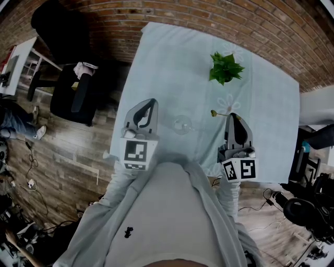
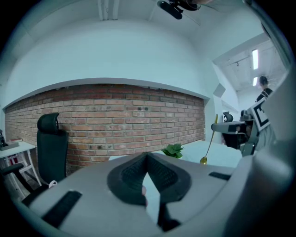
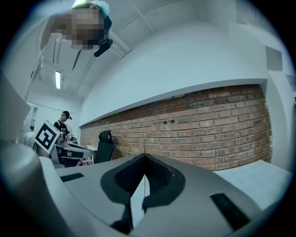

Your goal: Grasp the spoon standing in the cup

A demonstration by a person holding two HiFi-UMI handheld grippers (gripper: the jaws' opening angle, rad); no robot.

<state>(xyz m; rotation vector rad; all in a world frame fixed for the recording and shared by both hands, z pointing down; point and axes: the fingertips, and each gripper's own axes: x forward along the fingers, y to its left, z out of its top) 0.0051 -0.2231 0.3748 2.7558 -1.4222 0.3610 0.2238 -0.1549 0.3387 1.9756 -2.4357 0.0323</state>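
The right hand-held gripper [image 1: 232, 116] is closed on the thin handle of the gold spoon [image 1: 214, 113]. The spoon is out of the cup [image 1: 182, 124]: it hangs bowl down from the jaw tips, just left of that gripper and between it and the clear cup. The left hand-held gripper [image 1: 152, 102] has its jaws together with nothing between them, and it hovers over the near left part of the desk [image 1: 172, 62], just left of the cup. Ahead of the right hand-held gripper, toward the far edge of the pale cloth, stands a small green plant [image 1: 225, 68], well apart from the spoon and cup. Nothing lies between either gripper and the cup. To the left of the left hand-held gripper, off the desk, a black office chair [image 1: 73, 91] stands on the wood floor [image 1: 62, 156], with a brick wall [image 1: 209, 15] behind the desk. The marker cubes [image 1: 136, 153] show only black-and-white square patterns, and no readable words or brands can be made out anywhere.
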